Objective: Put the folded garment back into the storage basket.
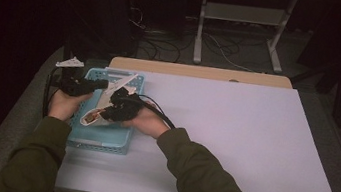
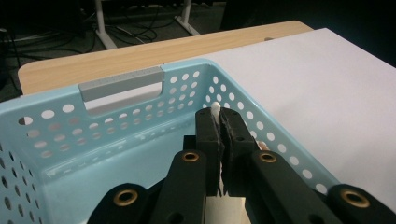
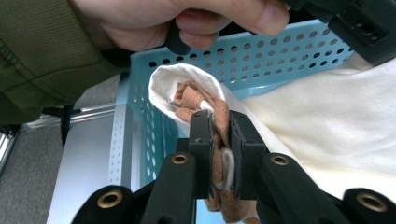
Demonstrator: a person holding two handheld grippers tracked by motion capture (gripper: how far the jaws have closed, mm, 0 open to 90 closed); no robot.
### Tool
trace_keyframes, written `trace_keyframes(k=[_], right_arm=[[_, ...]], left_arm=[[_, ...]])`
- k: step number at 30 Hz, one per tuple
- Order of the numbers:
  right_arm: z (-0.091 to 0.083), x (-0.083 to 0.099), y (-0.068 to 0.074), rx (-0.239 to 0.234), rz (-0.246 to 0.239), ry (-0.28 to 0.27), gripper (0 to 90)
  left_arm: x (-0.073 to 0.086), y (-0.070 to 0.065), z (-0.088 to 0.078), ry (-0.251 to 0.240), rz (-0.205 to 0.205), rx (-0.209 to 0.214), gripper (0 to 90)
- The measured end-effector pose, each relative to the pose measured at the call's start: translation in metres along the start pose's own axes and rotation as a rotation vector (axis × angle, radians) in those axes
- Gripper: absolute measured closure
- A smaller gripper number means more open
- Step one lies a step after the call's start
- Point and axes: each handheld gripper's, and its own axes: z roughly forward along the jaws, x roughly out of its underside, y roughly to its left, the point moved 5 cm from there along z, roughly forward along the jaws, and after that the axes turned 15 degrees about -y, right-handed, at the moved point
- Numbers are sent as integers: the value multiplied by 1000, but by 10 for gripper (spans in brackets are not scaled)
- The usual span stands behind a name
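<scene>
Cream garment (image 1: pixel 101 109) pinched at both ends, left gripper (image 2: pixel 219 122) and right gripper (image 3: pixel 219 126) fingers clamped on cloth, over blue basket (image 1: pixel 83 136) at desk's left edge; lowering in and release left.

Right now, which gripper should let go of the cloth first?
Probably the left gripper: it pinches only a thin edge of the cloth over the basket, while the right gripper holds the bunched end.
</scene>
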Motion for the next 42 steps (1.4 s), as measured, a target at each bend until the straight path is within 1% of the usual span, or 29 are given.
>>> trace_keyframes(k=[1,2,4,6,8,9,12,13,14,15,17,22,25,26,27,28,32,35,37,38,39,40,41,42], right_arm=[[-1,1,0,-4,11,0,789],[-1,1,0,-6,12,-1,786],[-2,2,-1,-9,16,5,761],[-3,1,0,-15,1,5,683],[-5,-1,0,-13,7,2,614],[-5,-1,0,-13,3,4,602],[-8,-2,-1,-1,10,2,545],[-8,-2,-1,-1,10,2,545],[-9,-3,-2,2,13,-3,528],[-12,-5,-3,8,19,-17,489],[-14,-5,-3,14,20,-21,474],[-25,-5,-6,34,20,-31,431],[-32,-3,-9,48,13,-37,406],[-34,-2,-10,54,20,-43,396],[-36,-2,-11,58,14,-45,391],[-38,-1,-13,62,15,-50,389],[-50,3,-18,85,21,-62,383],[-58,6,-21,100,29,-71,378],[-63,8,-24,112,29,-75,370],[-66,9,-24,117,38,-78,368],[-66,9,-24,117,38,-78,368],[-68,10,-26,124,40,-79,367],[-73,12,-28,134,41,-81,365],[-75,14,-29,136,42,-82,364]], left_arm=[[1,0,0,2,-3,1,866],[1,0,1,8,1,0,866],[1,0,1,7,-5,3,866],[1,0,2,9,-8,5,866],[2,0,3,14,-10,6,866],[2,0,3,16,-11,9,866],[3,-1,4,19,-14,12,866],[3,-1,4,19,-14,12,866],[3,-1,5,24,-14,12,866],[4,-1,6,28,-16,16,866],[4,0,7,35,-9,11,865],[4,6,11,43,3,-25,864],[3,10,14,51,0,-41,864],[3,10,15,53,0,-45,864],[4,11,17,61,4,-52,864],[4,12,19,66,11,-58,864],[7,18,28,76,19,-94,864],[11,23,34,89,13,-118,862],[15,27,37,107,18,-139,859],[17,29,38,113,19,-151,859],[17,29,38,113,19,-151,859],[20,34,39,117,14,-168,859],[21,36,39,127,13,-171,854],[22,38,40,126,9,-183,851]])
